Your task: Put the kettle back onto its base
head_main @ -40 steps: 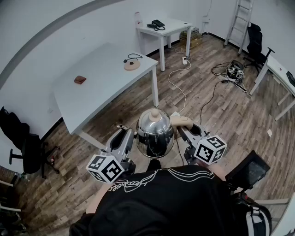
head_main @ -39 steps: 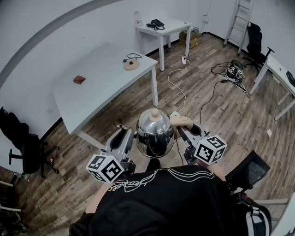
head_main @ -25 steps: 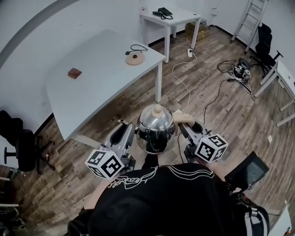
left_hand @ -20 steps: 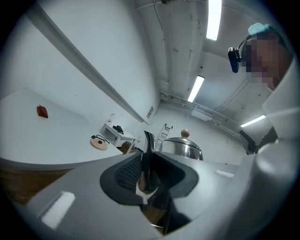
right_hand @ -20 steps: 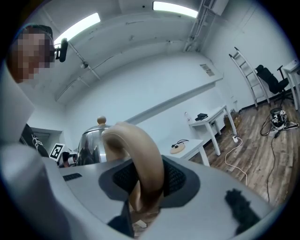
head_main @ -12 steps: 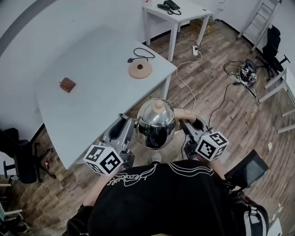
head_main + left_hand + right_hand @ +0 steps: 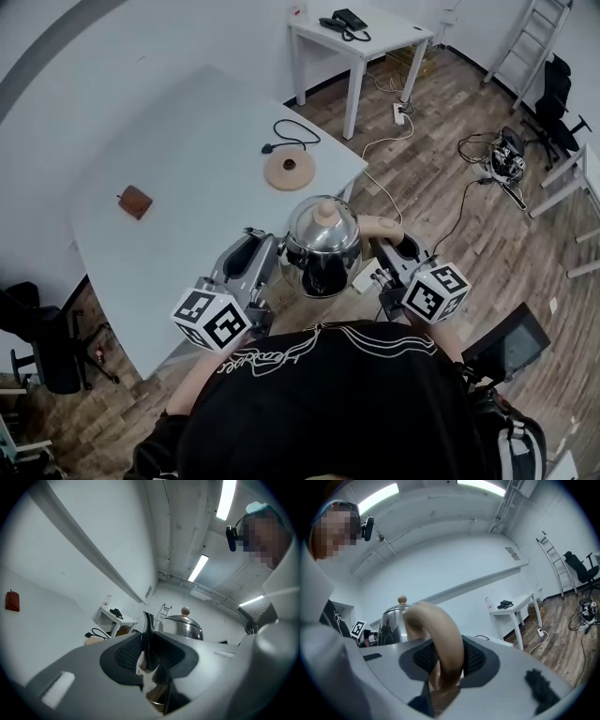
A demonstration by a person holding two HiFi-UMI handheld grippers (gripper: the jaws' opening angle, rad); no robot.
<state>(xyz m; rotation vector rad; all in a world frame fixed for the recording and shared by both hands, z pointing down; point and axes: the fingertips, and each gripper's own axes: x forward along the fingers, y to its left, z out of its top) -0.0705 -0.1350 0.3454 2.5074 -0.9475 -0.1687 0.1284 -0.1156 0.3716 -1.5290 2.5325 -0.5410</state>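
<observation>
A shiny steel kettle (image 7: 322, 246) with a wooden lid knob hangs between my two grippers, above the near edge of the white table (image 7: 187, 141). My left gripper (image 7: 272, 247) is shut on the kettle's spout (image 7: 147, 634). My right gripper (image 7: 384, 246) is shut on the tan curved handle (image 7: 440, 634). The round tan base (image 7: 289, 170), with its black cord, lies on the table just beyond the kettle. In the left gripper view the base (image 7: 95, 641) shows low at the left, and the kettle body (image 7: 183, 625) to the right of the jaws.
A small brown object (image 7: 134, 201) lies on the table's left part. Behind it stands a second white table (image 7: 361, 37) with a phone. Cables, a white power strip (image 7: 369, 278), a ladder (image 7: 523, 37) and office chairs (image 7: 562, 94) are on the wooden floor to the right.
The person has walked up to the table with the kettle. The table and base have come closer, and the kettle now hangs over the table's near edge. Both grips are unchanged.
</observation>
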